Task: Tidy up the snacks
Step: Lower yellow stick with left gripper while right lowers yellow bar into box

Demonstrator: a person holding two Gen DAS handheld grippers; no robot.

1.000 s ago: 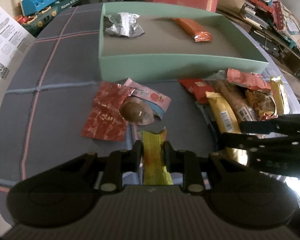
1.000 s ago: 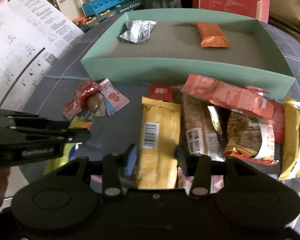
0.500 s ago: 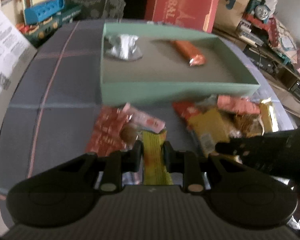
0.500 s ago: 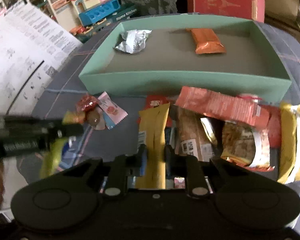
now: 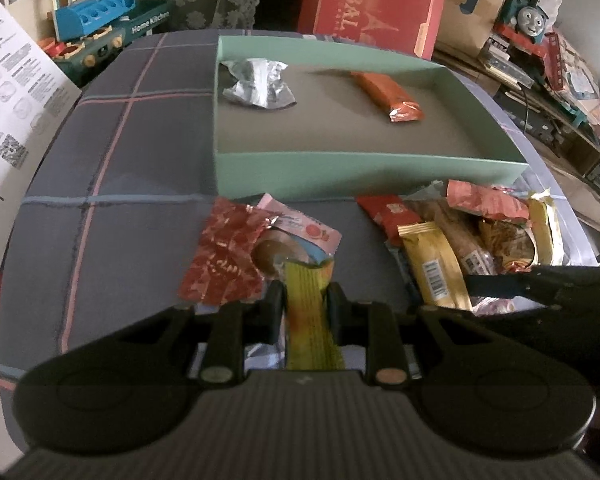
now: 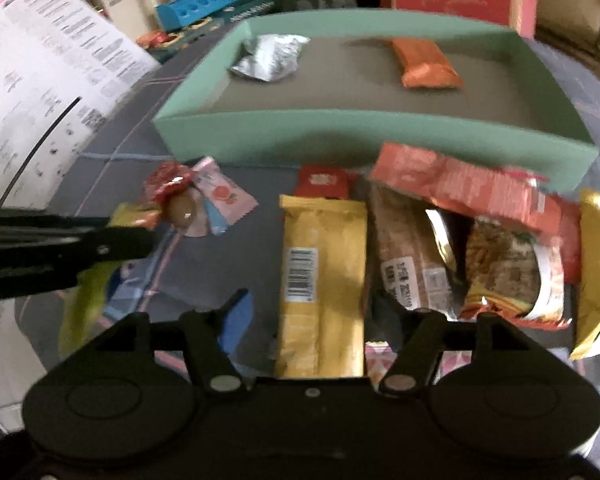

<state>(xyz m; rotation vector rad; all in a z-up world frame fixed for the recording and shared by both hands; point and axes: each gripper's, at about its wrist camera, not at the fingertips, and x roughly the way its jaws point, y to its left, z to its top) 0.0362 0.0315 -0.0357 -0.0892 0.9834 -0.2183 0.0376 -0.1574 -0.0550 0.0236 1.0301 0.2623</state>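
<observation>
My left gripper [image 5: 305, 300] is shut on a yellow-green snack packet [image 5: 310, 320], held just above the table near a red foil packet [image 5: 224, 264] and a pink packet [image 5: 304, 230]. My right gripper [image 6: 324, 312] is open around a yellow snack bar [image 6: 322, 276] that lies on the table; the bar lies between the fingers without touching them. The green box [image 5: 368, 172] stands behind, holding a silver packet [image 5: 258, 84] and an orange bar [image 5: 388, 94]. It also shows in the right wrist view [image 6: 364, 136]. The left gripper shows at the left of the right wrist view [image 6: 100, 240].
A heap of snack packets [image 6: 480, 236] lies right of the yellow bar, in front of the box. A printed sheet [image 6: 40, 92] stands at the left. Toys [image 5: 96, 20] and a red carton [image 5: 372, 4] stand beyond the table's far edge.
My right gripper closed on the yellow bar half a second ago and has now opened again, with the bar flat on the table. My left gripper kept hold of its packet and rose a little.
</observation>
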